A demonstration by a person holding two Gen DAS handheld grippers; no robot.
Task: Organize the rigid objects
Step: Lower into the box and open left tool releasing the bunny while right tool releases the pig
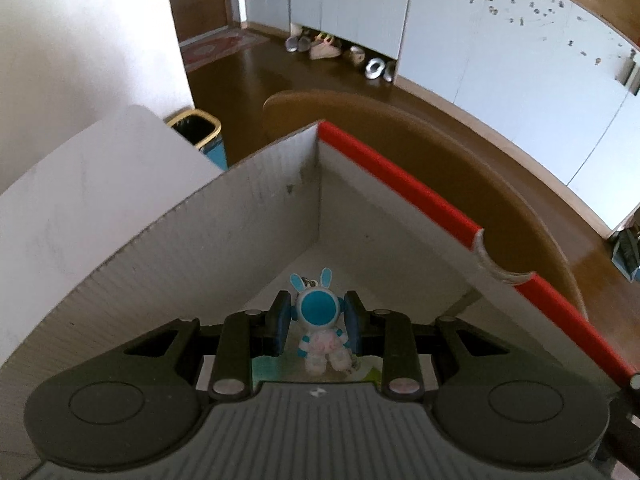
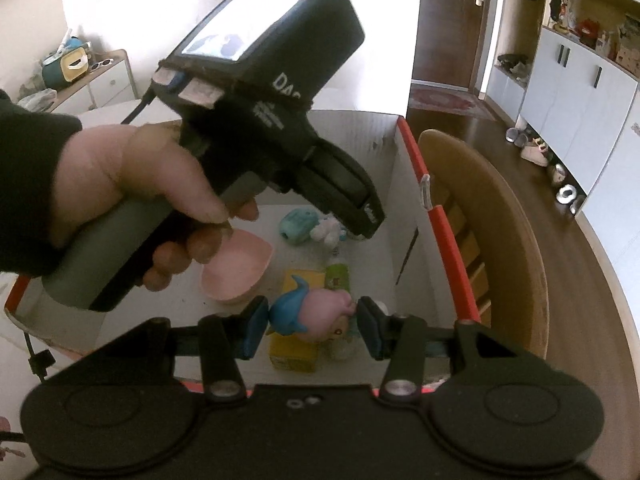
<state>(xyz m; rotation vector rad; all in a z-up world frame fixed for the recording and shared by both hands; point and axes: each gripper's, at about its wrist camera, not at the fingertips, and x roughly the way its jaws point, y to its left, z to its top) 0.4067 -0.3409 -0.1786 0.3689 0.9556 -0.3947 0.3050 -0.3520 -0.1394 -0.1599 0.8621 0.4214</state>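
two grippers clamp toys: left gripper (image 1: 318,320) a blue-faced bunny figure (image 1: 320,316), right gripper (image 2: 312,326) a pink doll (image 2: 320,316)

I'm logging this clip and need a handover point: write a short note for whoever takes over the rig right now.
Left gripper: jaws shut on the blue bunny-eared astronaut figure, low inside the white box.
Right gripper: jaws shut on the pink figure with blue hair, above the box.
Already in the box: pink bowl, yellow carton, teal toy, green-labelled bottle.
Left to do: release both figures into the box.
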